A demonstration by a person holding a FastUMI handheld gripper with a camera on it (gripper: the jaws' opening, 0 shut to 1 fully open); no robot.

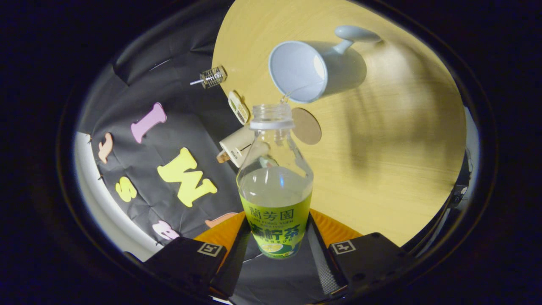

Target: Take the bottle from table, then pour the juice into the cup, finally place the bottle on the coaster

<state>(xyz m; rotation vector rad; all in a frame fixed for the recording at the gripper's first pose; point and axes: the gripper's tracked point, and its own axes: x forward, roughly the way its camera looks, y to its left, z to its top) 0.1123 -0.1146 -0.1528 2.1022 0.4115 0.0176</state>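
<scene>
Bottle (275, 186) held between the fingers of the tongs (276, 248), both pressing its sides: green-yellow label (276, 228) carries large Chinese characters in two rows with a thin line of small Latin letters between them, too small to make out for sure. Each finger mount carries a square black-and-white marker tag (210, 249), no readable text on it. The small white device (238, 107) at the worktop (394, 169) edge has marks too blurred to read.

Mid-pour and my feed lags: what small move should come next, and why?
Probably hold the tilt a little longer, then ease the bottle upright. A thin stream runs from its open mouth into the mug, and much juice remains in the bottle. The claw is shut on the bottle, its label between the fingers. The round coaster lies bare just beyond the neck.
</scene>
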